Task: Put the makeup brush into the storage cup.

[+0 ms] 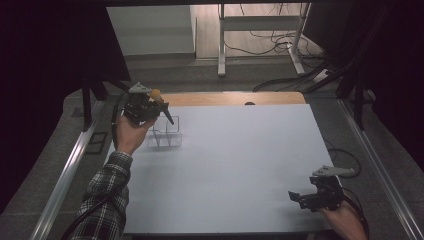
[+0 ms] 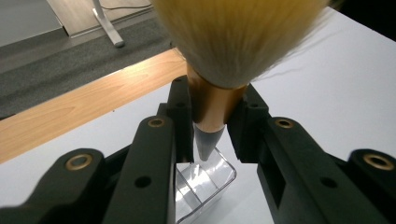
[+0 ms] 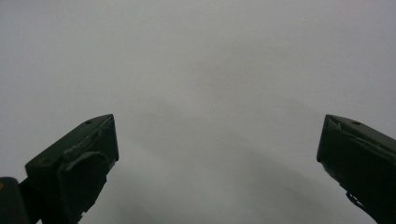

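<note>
Left gripper view: fingers [image 2: 180, 112] of left gripper [image 2: 212, 140] clamped on makeup brush [image 2: 212, 105], handle tip down over clear organizer [image 2: 205, 184] at desk [image 1: 240, 170] ten o'clock; right gripper [image 1: 300, 199] fingers apart, idle at four o'clock; tilted handle could catch a divider.

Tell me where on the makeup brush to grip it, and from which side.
Grip the copper collar of the brush, just under the bristles, jaws closing from either side as the left gripper does. It is the firm, round part; the bristles are soft, and the grey handle tip tapers toward the clear box.
</note>
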A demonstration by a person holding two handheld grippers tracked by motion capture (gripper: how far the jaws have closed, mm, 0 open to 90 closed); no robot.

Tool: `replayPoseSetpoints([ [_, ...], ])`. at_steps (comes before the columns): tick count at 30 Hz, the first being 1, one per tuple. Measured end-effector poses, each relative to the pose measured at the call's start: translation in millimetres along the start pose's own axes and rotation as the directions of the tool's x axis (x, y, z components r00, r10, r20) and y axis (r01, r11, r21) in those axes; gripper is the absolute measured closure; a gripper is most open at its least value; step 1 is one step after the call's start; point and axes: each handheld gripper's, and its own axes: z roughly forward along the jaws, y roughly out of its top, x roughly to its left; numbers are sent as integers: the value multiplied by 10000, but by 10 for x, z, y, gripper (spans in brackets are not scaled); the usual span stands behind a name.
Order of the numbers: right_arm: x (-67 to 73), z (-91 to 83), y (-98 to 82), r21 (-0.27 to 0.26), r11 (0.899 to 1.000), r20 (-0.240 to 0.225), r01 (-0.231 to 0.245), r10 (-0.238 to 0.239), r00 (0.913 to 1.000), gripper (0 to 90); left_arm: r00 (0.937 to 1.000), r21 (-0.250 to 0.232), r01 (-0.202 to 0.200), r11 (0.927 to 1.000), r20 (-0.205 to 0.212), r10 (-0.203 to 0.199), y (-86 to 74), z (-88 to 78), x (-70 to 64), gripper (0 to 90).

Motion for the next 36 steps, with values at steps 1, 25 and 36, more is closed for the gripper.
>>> replayPoseSetpoints([
  [1, 0, 1, 0, 1, 10000, 0, 19, -19, 10000, 0, 10000, 8, 5, 10000, -11, -5, -8, 13, 4, 729],
  [25, 6, 17, -4, 107, 9999, -98, 70, -69, 9999, 0, 9998, 520, 113, 9986, -139, -106, -197, 325, 3, 729],
  [36, 10, 25, -6, 177, 9998, -100, 122, -121, 9999, 0, 9997, 684, 201, 9975, -143, -192, -304, 442, -4, 729],
])
